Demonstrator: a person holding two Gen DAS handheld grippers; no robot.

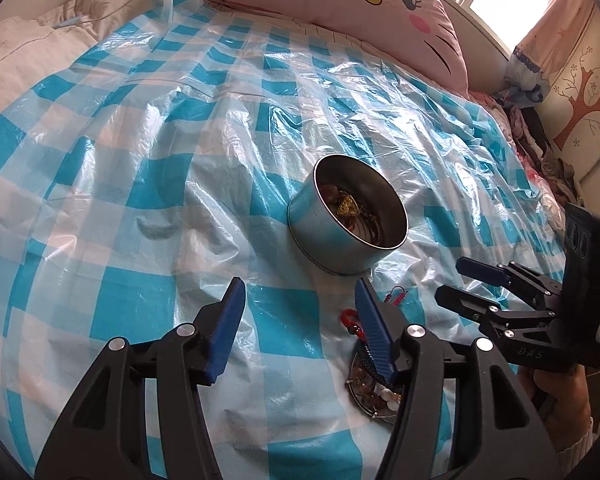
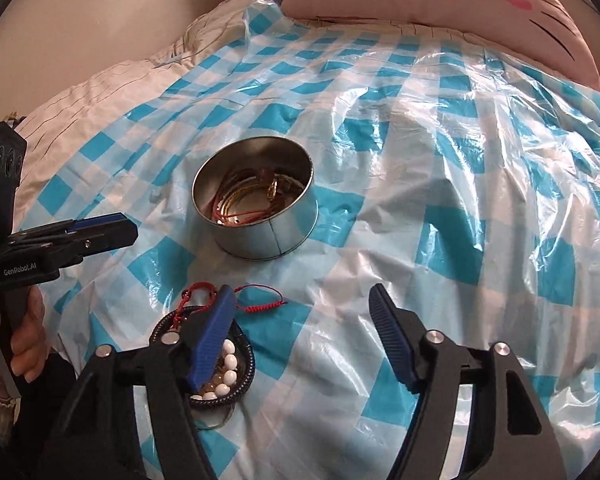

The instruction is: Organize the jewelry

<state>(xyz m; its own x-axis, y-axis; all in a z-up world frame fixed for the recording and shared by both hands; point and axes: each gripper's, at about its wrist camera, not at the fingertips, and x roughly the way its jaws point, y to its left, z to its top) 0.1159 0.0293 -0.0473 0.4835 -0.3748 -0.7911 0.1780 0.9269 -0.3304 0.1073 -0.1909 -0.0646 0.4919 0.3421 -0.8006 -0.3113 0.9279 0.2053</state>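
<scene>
1. Two grippers, left gripper and right gripper, both released and empty over the bed.
2. Loose jewelry pile lies just before the round tin, which already holds pieces.
3. Risk: red cord bracelet snags neighbours when lifted.
4. Risk: slick plastic sheet lets the tin slide.

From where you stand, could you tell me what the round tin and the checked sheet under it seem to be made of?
The round tin looks like thin sheet metal with a dull silvery finish: its inner wall reflects softly and a vertical seam runs down its side. The checked sheet appears to be thin, glossy plastic film: it crinkles, shows bright glare, and the bedding beneath shows faintly through.
</scene>
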